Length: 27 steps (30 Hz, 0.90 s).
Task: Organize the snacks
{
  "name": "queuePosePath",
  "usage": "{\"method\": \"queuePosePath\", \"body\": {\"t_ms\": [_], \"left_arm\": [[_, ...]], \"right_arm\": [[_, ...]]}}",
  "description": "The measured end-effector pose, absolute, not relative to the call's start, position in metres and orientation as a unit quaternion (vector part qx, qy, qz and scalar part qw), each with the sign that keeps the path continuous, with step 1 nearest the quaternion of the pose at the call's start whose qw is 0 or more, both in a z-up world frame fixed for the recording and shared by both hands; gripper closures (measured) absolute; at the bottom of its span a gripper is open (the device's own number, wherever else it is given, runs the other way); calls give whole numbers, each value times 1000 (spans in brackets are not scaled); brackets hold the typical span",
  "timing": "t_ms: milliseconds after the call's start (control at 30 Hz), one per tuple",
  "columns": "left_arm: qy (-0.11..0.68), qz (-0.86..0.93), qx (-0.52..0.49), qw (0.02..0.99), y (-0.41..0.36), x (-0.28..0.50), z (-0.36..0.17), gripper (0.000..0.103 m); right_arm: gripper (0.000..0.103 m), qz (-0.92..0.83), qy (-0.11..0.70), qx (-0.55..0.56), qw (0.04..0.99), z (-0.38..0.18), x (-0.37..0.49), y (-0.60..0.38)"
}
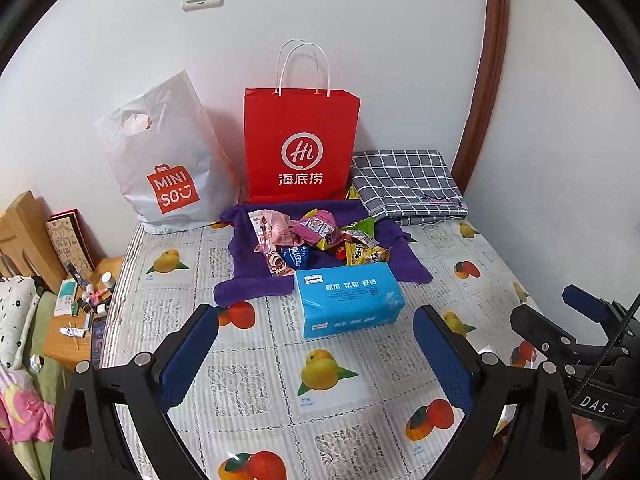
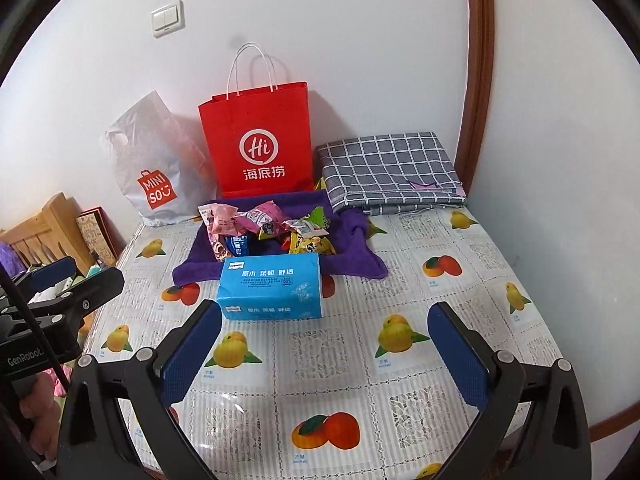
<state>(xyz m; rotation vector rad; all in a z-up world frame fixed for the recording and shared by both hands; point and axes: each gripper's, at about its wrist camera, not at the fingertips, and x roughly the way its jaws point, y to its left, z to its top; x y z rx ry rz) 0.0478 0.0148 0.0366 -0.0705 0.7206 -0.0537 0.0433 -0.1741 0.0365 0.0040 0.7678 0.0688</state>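
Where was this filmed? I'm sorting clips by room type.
Most likely a bedroom in a home: a wooden bedframe with bedding sits at the left, beside a cluttered nightstand, and folded checked fabric lies on the fruit-print table.

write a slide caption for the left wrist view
Open left hand-held gripper hovers over a fruit-print table, facing a blue tissue pack, snacks on a purple cloth, and a red bag.

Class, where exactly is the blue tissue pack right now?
In both wrist views the blue tissue pack lies mid-table, on the purple cloth's near edge, before the snack pile.
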Motion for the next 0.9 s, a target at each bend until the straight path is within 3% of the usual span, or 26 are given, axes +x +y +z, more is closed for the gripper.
{"method": "queuePosePath", "body": {"t_ms": [900], "left_arm": [[356,-27,-37,933,15,48,35,4]], "right_arm": [[2,33,370,3,928,42,38,-174]]}}
